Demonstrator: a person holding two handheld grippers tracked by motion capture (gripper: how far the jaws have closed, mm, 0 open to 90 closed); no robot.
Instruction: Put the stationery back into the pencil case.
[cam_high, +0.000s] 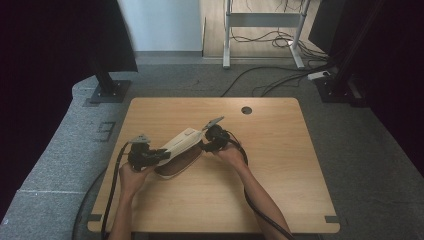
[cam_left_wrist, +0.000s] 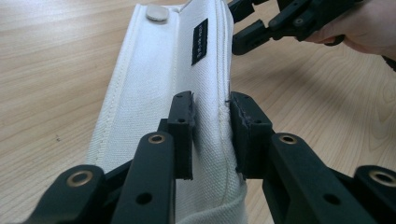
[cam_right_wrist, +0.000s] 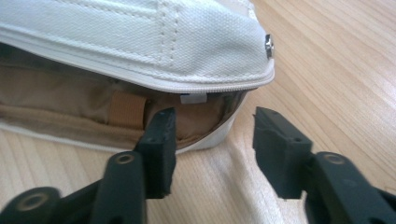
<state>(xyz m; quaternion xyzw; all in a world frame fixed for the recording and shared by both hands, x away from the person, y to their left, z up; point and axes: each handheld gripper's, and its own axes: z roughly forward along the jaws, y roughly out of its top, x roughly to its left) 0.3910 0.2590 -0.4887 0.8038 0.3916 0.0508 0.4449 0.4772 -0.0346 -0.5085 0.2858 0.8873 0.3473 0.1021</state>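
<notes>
a fold of the white canvas pouch (cam_left_wrist: 187, 93) is pinched between the jaws of the left gripper (cam_left_wrist: 211, 135). the jaws of the right gripper (cam_right_wrist: 212, 140) are held apart with nothing between them, just before the pouch's unzipped end at twelve o'clock. the pouch (cam_high: 177, 150) is seen on the wooden table (cam_high: 280, 165) between both grippers, left of centre.

The black label (cam_left_wrist: 200, 41) on the white pouch (cam_left_wrist: 154, 88) is too small to read.

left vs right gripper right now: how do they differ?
The left gripper is clamped on the white pouch at its near end; the right gripper stands open, gripping nothing. The left sits on the closed canvas top; the right faces the pouch's unzipped opening and tan lining. Both are black and hand-held.
</notes>
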